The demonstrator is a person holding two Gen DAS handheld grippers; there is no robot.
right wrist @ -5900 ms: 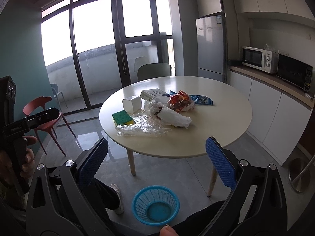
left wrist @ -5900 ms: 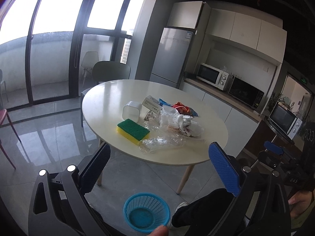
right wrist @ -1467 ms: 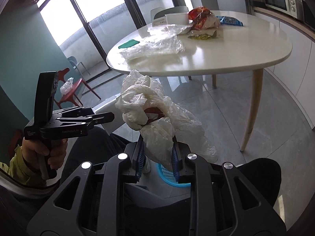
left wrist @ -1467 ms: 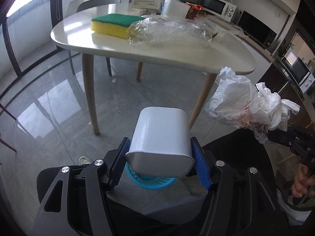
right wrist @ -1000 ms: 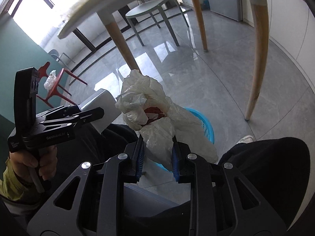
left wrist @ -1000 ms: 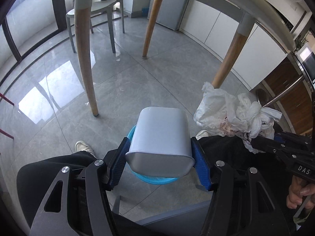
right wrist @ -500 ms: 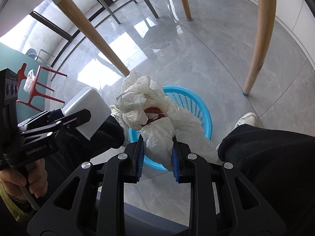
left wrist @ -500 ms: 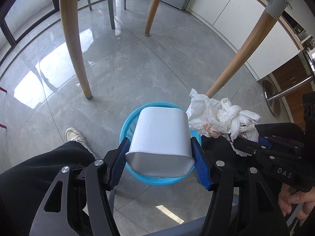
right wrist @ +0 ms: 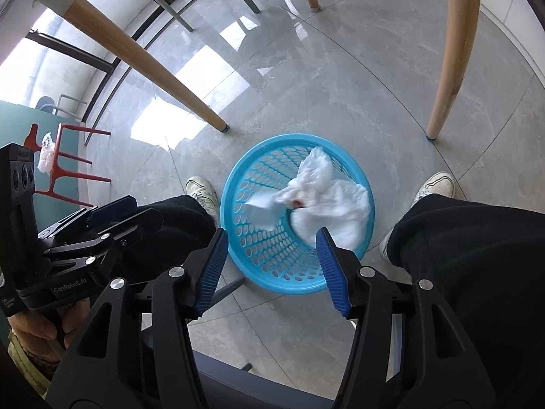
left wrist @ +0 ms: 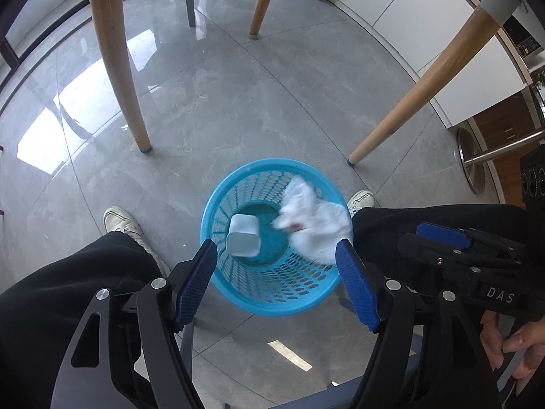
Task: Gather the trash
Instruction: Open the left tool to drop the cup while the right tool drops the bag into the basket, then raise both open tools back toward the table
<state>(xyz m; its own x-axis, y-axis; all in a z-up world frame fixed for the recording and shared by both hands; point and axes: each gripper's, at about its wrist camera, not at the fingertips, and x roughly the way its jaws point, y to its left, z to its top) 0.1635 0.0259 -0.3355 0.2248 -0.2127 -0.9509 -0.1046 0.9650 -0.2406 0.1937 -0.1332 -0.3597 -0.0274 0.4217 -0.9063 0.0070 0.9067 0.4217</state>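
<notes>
Left wrist view: left gripper [left wrist: 276, 284] at bottom center, jaws apart & opening, nothing btwn the pads. Blue basket [left wrist: 272, 296] sits on grey floor [left wrist: 238, 102] at frame center, btwn person's two legs. White cup [left wrist: 242, 235] lies in basket bottom; crumpled plastic bag [left wrist: 315, 220], blurred, against the basket's right inner wall. Right gripper [left wrist: 439, 235] shows at right edge. Right wrist view: right gripper [right wrist: 270, 269] at bottom center, jaws apart & opening, empty. Same basket [right wrist: 282, 274] just above it w/ cup [right wrist: 260, 211] left, bag [right wrist: 327, 194] right. Wooden table legs [right wrist: 449, 58] in upper frame.
</notes>
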